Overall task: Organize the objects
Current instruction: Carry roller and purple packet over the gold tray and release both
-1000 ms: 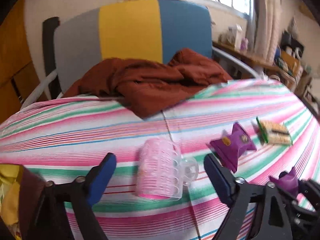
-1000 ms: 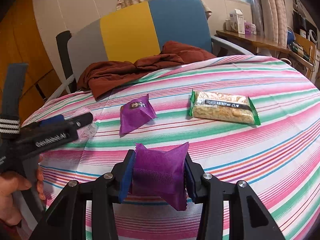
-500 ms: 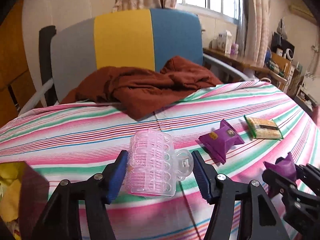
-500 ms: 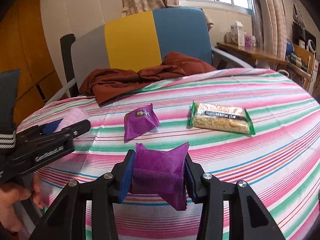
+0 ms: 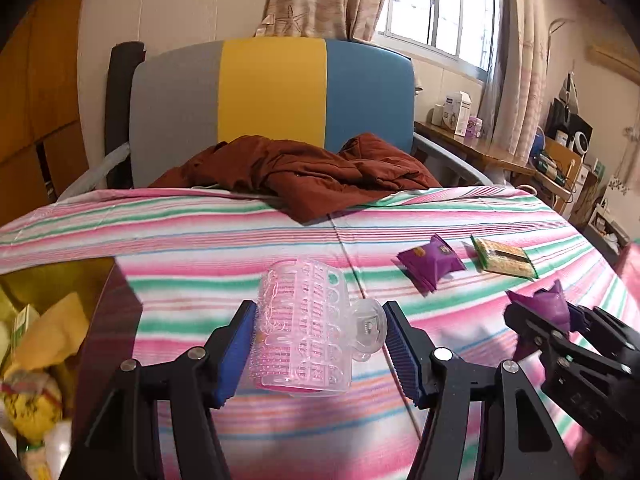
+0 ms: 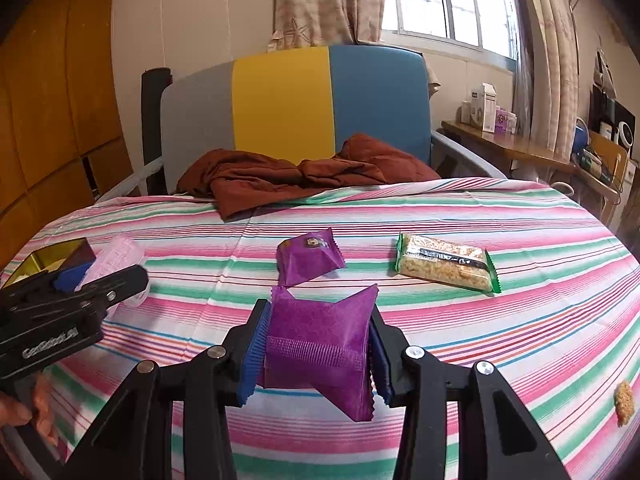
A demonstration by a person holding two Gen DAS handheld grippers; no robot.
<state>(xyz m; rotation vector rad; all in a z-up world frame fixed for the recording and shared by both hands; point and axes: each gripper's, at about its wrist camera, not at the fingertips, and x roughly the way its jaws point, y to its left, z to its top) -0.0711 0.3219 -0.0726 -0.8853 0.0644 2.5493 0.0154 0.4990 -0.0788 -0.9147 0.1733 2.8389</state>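
Ribbed clear-pink roller (image 5: 304, 328) (crinkly purple packet (image 6: 320, 344))

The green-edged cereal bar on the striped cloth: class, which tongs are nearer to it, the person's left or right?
Right. The right tongs, shut on a purple packet, sit just short of the cereal bar. The left tongs, gripping a pink hair roller, are farther off.

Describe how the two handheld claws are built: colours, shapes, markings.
Both are matte black plastic. The left claw and right claw each have two angular fingers with silver screw heads at the joints, ending in ribbed blue pads. Seen from the right wrist view, the left claw's body carries pale embossed lettering, too blurred to read surely. No cables or sleeves show.
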